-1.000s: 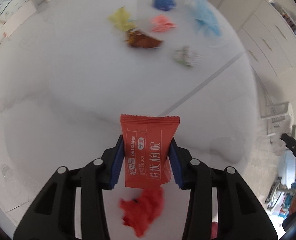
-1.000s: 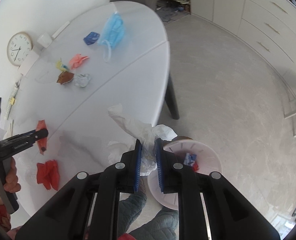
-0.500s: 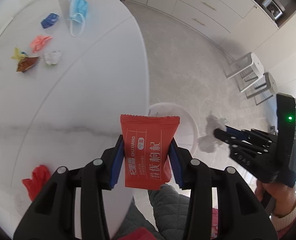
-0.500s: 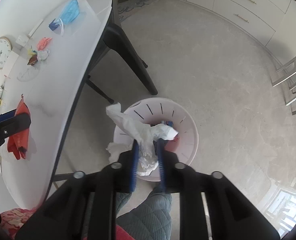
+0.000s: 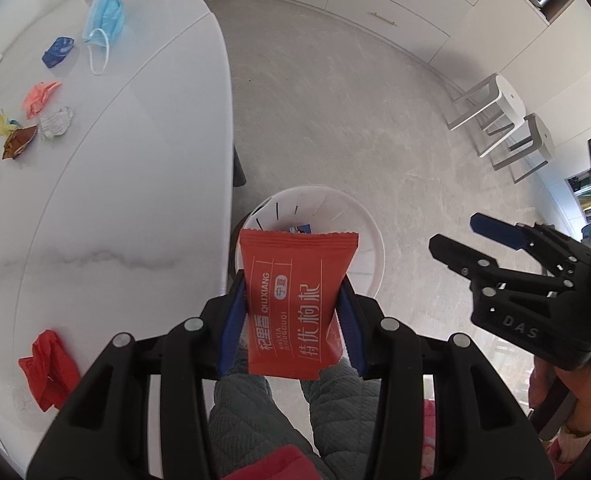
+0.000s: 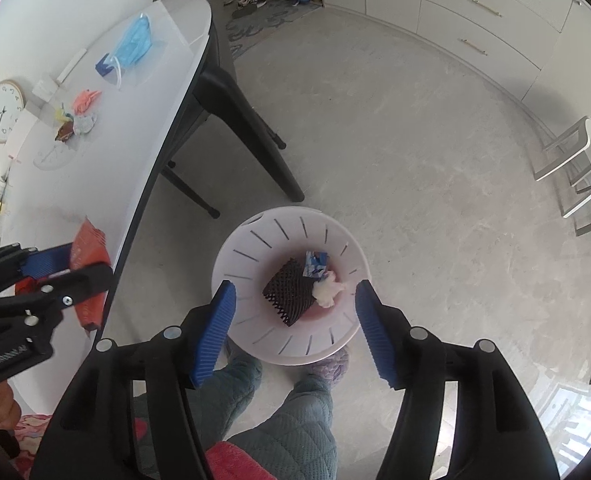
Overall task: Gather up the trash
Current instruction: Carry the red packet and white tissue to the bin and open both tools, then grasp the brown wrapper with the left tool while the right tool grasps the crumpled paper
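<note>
Trash in hand — the red snack packet (image 5: pixel 297 304) — is clenched upright in the left tool (image 5: pixel 293 320), held just ahead over the white bin (image 6: pixel 255 240) so a release should drop it in. Right tool (image 6: pixel 295 332) hangs above the bin, fingers spread and empty — tissue (image 6: pixel 327 290) lies below, while more litter waits on the bench (image 5: pixel 115 200).

Bin (image 5: pixel 369 236) floor perhaps behind packet (image 5: pixel 295 300)
</note>
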Demonstrator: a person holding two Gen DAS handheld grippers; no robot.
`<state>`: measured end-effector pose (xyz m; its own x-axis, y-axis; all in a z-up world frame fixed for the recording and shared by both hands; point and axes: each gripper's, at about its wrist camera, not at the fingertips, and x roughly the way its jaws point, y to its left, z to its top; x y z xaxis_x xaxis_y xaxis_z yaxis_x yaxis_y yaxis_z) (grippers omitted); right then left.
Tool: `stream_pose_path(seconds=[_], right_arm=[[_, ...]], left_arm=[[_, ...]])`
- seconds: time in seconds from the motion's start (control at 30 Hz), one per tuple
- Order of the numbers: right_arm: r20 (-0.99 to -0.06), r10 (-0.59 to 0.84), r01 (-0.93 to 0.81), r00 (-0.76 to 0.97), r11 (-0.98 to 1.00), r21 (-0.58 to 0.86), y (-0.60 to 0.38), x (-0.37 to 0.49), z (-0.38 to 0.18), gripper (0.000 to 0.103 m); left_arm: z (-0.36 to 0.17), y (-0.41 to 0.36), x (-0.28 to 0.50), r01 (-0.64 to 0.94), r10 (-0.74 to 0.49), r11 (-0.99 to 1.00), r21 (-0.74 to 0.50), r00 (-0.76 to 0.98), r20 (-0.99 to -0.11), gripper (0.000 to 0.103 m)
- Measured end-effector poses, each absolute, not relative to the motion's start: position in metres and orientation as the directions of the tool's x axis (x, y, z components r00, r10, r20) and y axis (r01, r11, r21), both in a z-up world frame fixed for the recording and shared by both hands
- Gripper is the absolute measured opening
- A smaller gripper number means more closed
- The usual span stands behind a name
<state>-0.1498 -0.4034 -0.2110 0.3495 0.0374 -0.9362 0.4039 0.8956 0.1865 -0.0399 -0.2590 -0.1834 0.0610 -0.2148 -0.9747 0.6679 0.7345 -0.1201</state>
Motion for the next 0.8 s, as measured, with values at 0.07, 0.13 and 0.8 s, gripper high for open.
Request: stream_pose_path(seconds=[0.07,0.13,0.8], right_arm=[[-0.935,0.031,0.412,0.354,0.892,0.186,-0.407,-0.153,-0.207,0.064],[-0.933,0.026,0.417,0.359,0.890,0.185,-0.411,-0.156,-0.204,0.067],[-0.911,-0.027,0.351,0.412,0.927,0.130,-0.403,-0.154,-0.159,0.100]], left_arm=[[-0.187,-0.265,-0.043,0.672,-0.217,0.729,-0.130,0.046,-0.975,0.043],[-0.189,-0.269,-0.045,0.671,-0.216,0.729,-0.136,0.037,-0.976,0.056],[-0.127,-0.204,-0.039,0.519,-0.196,0.854,-0.014,0.297,-0.934,0.090]])
